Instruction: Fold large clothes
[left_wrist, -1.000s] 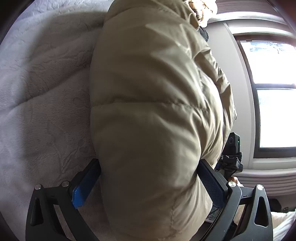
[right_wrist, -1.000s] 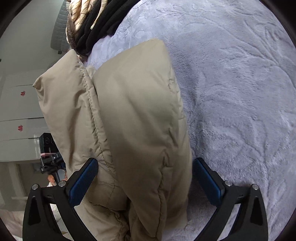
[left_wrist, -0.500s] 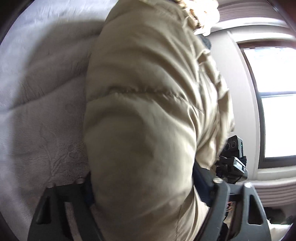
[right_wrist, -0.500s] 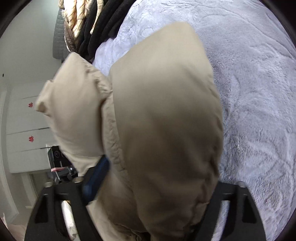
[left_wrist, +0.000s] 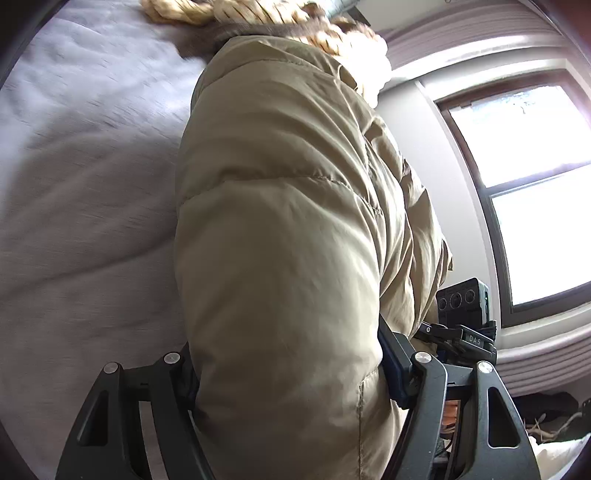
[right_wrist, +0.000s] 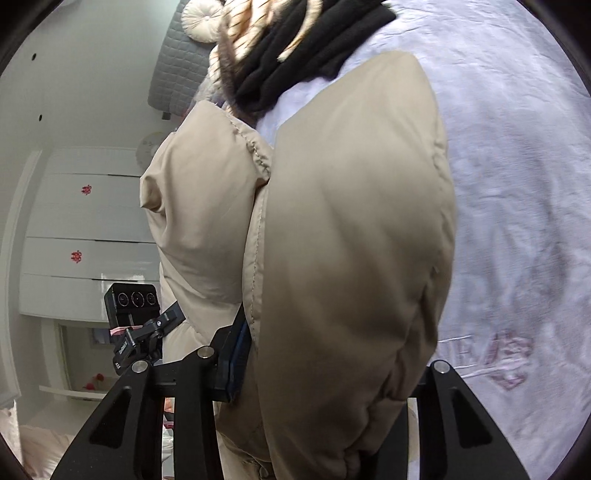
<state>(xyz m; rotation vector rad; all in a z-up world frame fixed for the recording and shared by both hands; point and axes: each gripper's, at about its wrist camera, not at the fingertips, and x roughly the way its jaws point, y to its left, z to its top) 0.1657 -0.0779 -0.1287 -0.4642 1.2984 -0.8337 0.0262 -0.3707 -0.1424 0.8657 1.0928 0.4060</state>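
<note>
A beige puffer jacket fills the middle of both wrist views, held up above a pale fleece bed cover. My left gripper is shut on a thick padded edge of the jacket, its jaws pressed into the fabric. My right gripper is shut on another padded edge of the same jacket. The right fingertips are mostly hidden by the fabric. The other gripper's camera shows past the jacket in the left wrist view and in the right wrist view.
A pile of cream knit and black clothes lies on the bed cover beyond the jacket, also at the top of the left wrist view. A bright window is on the right. White drawers stand at the left.
Both grippers have closed from open onto the jacket and lifted it. The clothes pile now shows more in both views.
</note>
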